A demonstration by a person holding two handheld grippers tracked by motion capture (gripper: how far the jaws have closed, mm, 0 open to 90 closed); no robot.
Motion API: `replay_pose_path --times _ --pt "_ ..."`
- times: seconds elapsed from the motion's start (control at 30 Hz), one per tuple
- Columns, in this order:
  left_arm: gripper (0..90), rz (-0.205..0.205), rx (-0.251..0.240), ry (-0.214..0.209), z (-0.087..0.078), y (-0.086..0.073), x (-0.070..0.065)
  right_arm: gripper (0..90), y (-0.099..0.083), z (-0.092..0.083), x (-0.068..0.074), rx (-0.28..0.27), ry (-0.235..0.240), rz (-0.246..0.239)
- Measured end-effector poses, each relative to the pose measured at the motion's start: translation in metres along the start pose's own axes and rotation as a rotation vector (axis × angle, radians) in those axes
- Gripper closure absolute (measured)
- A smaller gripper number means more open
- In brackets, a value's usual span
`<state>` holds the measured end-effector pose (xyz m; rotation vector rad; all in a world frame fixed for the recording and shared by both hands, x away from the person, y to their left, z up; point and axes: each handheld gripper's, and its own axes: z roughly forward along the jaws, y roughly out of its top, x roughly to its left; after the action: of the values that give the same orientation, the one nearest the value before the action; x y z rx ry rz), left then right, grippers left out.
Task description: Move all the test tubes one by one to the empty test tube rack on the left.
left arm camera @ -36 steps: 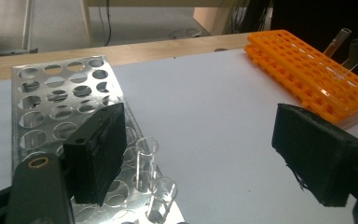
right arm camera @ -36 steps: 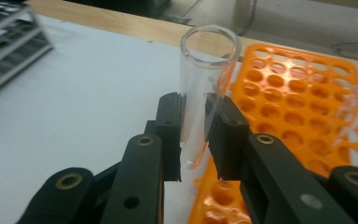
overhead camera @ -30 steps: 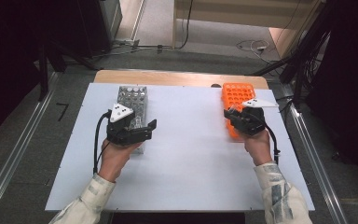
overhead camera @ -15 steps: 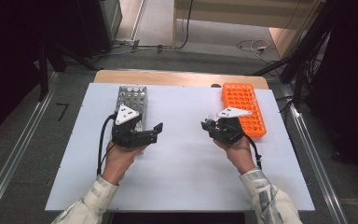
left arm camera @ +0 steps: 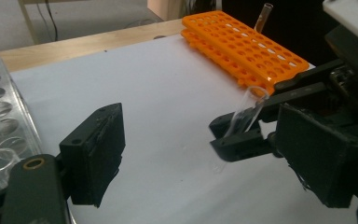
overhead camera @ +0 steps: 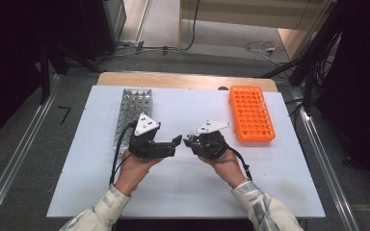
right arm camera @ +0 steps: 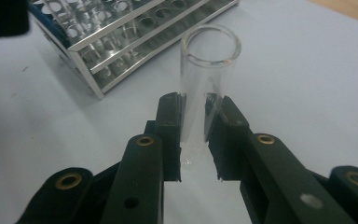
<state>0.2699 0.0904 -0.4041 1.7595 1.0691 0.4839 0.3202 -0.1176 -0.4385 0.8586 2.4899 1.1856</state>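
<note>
My right gripper (right arm camera: 196, 121) is shut on a clear glass test tube (right arm camera: 209, 79), which stands upright with its open mouth above the pads. In the high view the right gripper (overhead camera: 190, 140) sits at the table's middle and points left at my left gripper (overhead camera: 176, 140). The left gripper (left arm camera: 203, 126) is open wide with nothing between its pads. The tube (left arm camera: 247, 109) and the right gripper's jaw tips (left arm camera: 228, 137) show just beyond it. A metal tube rack (overhead camera: 132, 108) lies to the left and an orange tube rack (overhead camera: 250, 113) to the right.
The white table top (overhead camera: 183, 187) ends in a wooden strip (overhead camera: 183, 79) at the back. One more tube (left arm camera: 263, 14) stands at the far end of the orange rack (left arm camera: 242, 46). Several tubes sit in the metal rack (right arm camera: 121, 32). Dark equipment and cables surround the table.
My right gripper has come left from the orange rack to the table's middle, carrying the tube. The left gripper has shifted right, away from the metal rack, so the two now face each other.
</note>
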Motion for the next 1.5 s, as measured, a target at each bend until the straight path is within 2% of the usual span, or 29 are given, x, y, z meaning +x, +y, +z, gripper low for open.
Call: replay_pose_path --times 0.27,0.37,0.6,0.77,0.93,1.1,1.23,1.33,1.5 --pt "23.7 0.027 0.024 -0.038 0.010 -0.006 -0.007 72.6 0.004 0.012 0.019 0.009 0.043 -0.029" --pt "29.9 0.031 0.030 -0.039 0.012 -0.009 -0.008 72.7 0.006 0.015 0.024 0.012 0.051 -0.034" --pt "57.3 0.079 0.058 -0.024 0.017 -0.015 -0.009 72.6 0.007 0.018 0.030 0.015 0.064 -0.048" --pt "74.0 0.135 0.076 -0.002 0.019 -0.017 -0.015 72.6 0.007 0.019 0.030 0.024 0.063 -0.046" --pt "74.4 0.140 0.078 0.002 0.019 -0.017 -0.014 71.1 0.007 0.019 0.030 0.021 0.065 -0.046" --pt "74.5 0.133 0.070 0.007 0.017 -0.014 -0.012 51.4 0.007 0.016 0.029 0.007 0.076 -0.045" --pt "74.5 0.110 0.059 0.019 0.016 -0.008 -0.007 37.9 0.008 0.011 0.024 -0.005 0.073 -0.037" --pt "74.5 0.089 0.046 0.034 0.014 0.000 -0.001 32.5 0.008 0.007 0.021 -0.003 0.069 -0.019" --pt "74.5 0.045 0.028 0.059 0.012 0.015 0.013 31.4 0.007 0.002 0.017 -0.012 0.063 -0.009"
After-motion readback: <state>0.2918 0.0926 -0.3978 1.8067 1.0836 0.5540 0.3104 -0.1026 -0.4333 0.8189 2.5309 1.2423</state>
